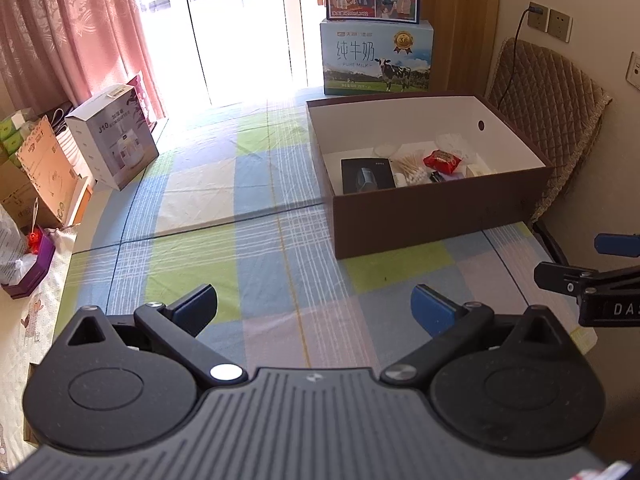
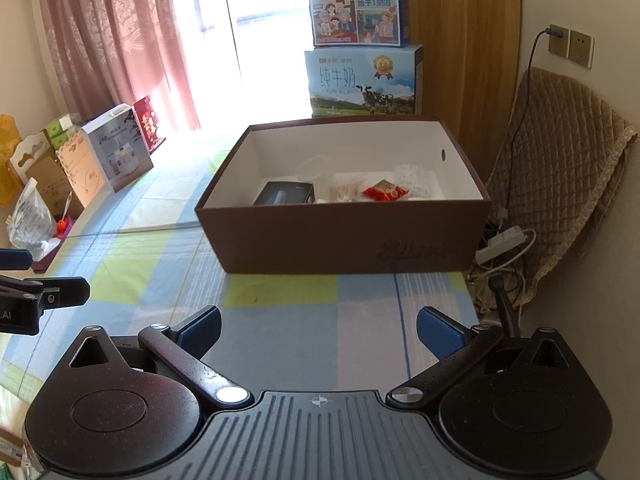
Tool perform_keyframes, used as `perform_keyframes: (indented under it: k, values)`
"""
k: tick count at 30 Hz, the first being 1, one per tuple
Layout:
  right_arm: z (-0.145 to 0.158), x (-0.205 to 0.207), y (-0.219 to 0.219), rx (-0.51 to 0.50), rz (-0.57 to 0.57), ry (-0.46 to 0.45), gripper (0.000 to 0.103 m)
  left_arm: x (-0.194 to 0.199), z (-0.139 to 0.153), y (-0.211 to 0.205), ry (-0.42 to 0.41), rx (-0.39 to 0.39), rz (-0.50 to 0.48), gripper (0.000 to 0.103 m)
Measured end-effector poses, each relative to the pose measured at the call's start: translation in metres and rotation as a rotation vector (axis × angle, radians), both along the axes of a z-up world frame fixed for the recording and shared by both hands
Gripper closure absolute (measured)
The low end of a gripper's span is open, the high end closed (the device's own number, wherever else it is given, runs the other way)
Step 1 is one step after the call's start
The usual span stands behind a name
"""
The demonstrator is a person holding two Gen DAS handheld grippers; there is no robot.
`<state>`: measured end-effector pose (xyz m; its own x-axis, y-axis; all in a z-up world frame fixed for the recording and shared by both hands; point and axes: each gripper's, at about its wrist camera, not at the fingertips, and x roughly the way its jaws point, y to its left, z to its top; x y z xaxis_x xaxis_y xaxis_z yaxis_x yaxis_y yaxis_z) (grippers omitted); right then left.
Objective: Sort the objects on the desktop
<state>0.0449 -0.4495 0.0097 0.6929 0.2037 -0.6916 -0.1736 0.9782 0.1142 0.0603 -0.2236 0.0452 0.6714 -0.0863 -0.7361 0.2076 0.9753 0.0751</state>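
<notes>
A brown cardboard box (image 1: 436,216) (image 2: 344,240) with a white inside stands on the checked tablecloth (image 1: 240,208) (image 2: 168,248). In it lie a black booklet (image 1: 366,176) (image 2: 284,193), a bundle of cotton swabs (image 1: 410,162) (image 2: 345,191), a red snack packet (image 1: 443,159) (image 2: 385,193) and clear wrappers (image 1: 454,140). My left gripper (image 1: 316,306) hovers open over the cloth, short of the box, nothing between its fingers. My right gripper (image 2: 320,330) is likewise open and empty, in front of the box. Each gripper's tip shows at the other view's edge.
Stacked milk cartons (image 1: 376,56) (image 2: 362,80) stand behind the box by the bright window. A white appliance box (image 1: 114,144) (image 2: 118,152) and other cardboard boxes line the left table edge. A padded chair (image 1: 548,120) (image 2: 560,176) and a power strip (image 2: 504,244) are at the right.
</notes>
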Motion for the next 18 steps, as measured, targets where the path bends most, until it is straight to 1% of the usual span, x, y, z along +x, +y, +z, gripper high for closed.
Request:
perform_keyframes:
  k: [10, 18]
  values:
    - [-0.002, -0.027, 0.012, 0.006, 0.002, 0.006, 0.002, -0.033, -0.003, 0.012, 0.007, 0.006, -0.007, 0.001]
    - [-0.005, -0.041, 0.020, -0.005, 0.009, 0.023, 0.002, -0.050, -0.010, 0.019, 0.024, 0.014, -0.018, 0.001]
